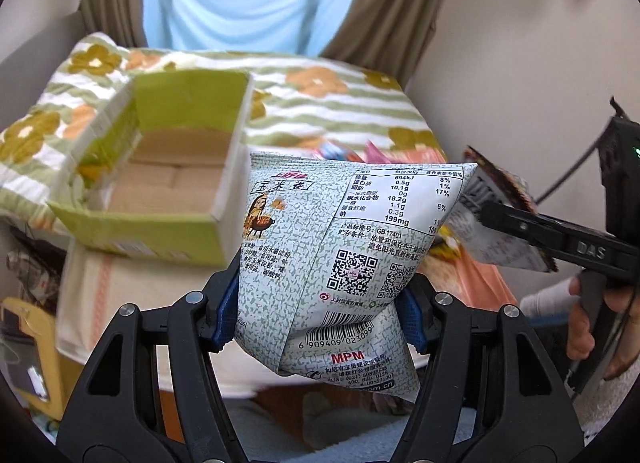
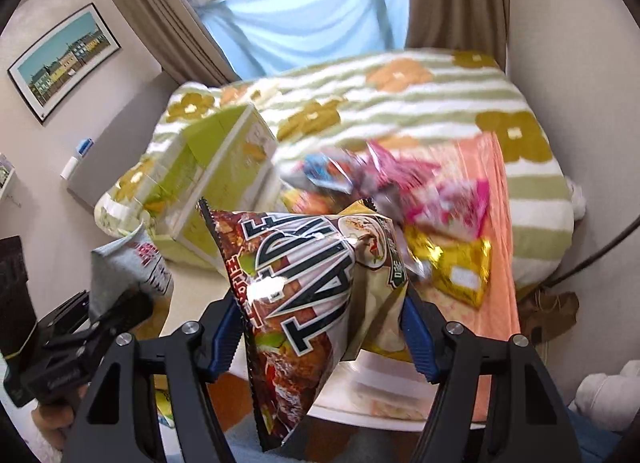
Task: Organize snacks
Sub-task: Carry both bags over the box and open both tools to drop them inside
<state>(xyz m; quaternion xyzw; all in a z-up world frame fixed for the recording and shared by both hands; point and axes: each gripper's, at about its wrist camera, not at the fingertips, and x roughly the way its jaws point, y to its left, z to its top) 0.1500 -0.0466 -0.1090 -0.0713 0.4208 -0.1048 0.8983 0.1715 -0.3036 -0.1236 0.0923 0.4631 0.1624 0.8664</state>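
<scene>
My left gripper point(image 1: 318, 315) is shut on a pale green speckled snack bag point(image 1: 344, 247) and holds it up above the bed edge, right of an open green cardboard box point(image 1: 160, 171). My right gripper point(image 2: 320, 327) is shut on a brown snack bag point(image 2: 296, 291) with large white letters, held in the air. In the left wrist view the right gripper point(image 1: 520, 223) with its brown bag point(image 1: 500, 183) shows at the right. In the right wrist view the left gripper point(image 2: 116, 311) with the pale bag point(image 2: 128, 263) shows at lower left. The box point(image 2: 224, 179) appears empty inside.
A pile of loose snack bags, pink point(image 2: 432, 191), blue point(image 2: 324, 171) and gold point(image 2: 460, 267), lies on an orange cloth point(image 2: 500, 223) on the bed right of the box. A striped floral blanket point(image 2: 400, 103) covers the bed. Walls, curtains and a window stand behind.
</scene>
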